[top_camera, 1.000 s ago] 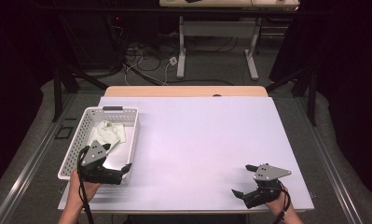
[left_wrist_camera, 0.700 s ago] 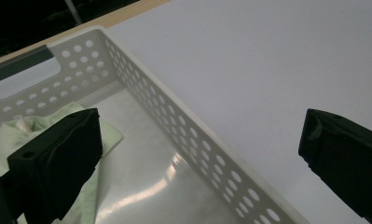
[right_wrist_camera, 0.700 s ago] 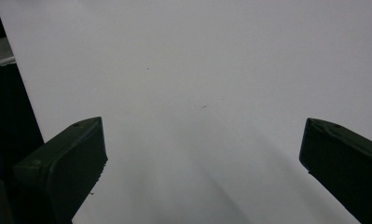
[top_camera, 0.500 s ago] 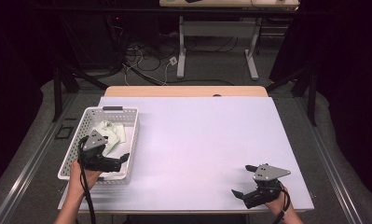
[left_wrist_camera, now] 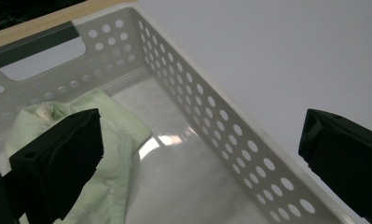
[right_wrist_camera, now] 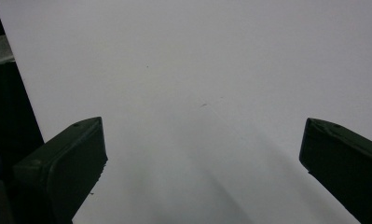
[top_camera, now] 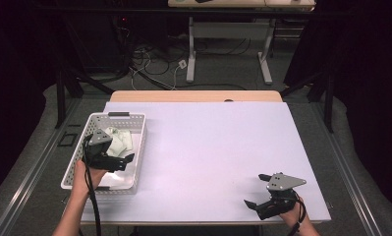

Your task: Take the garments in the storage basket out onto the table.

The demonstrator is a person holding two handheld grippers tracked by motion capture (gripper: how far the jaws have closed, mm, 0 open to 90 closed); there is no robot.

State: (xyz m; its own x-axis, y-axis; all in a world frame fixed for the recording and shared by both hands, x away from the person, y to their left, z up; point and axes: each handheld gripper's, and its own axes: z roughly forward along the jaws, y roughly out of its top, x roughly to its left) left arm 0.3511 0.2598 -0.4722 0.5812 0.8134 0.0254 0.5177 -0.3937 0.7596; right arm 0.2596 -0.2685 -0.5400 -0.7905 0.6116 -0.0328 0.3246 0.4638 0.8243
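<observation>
A white perforated basket stands on the left of the white table. A crumpled pale green cloth lies in its far half. My left gripper hovers open over the basket, just nearer than the cloth, with nothing between its fingers. In the left gripper view the cloth lies under one jaw, while the other jaw is past the basket's side wall, above the table. The left gripper is empty. My right gripper rests open and empty near the table's front right corner; the right gripper faces bare white tabletop.
A wooden strip runs along the table's far edge. Beyond it are floor cables and the white legs of another table. The table's front edge lies close to my right gripper.
My left gripper has moved from the basket's near right corner farther in over the basket, toward the green cloth. The right gripper has stayed put.
</observation>
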